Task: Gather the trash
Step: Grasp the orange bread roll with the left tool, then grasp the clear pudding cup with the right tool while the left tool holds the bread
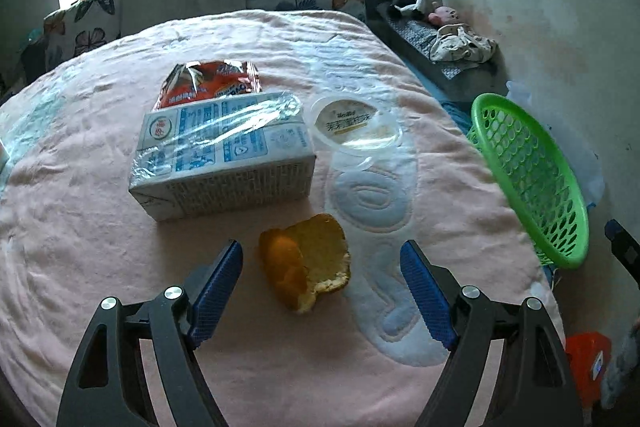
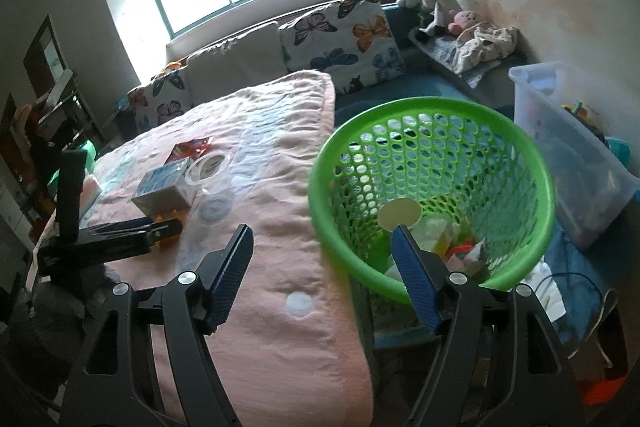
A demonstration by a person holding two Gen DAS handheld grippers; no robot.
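On the pink quilt, the left tongs stand wide, empty, either side of a torn piece of bread without touching it. Just beyond lie a plastic-wrapped carton with a red snack wrapper behind, and a clear lidded cup to their right. Farther right, off the quilt's edge, the right tongs gape empty at a green basket with trash inside.

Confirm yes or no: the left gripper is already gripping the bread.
No. The left gripper is open, its fingers standing apart on either side of the bread without touching it.
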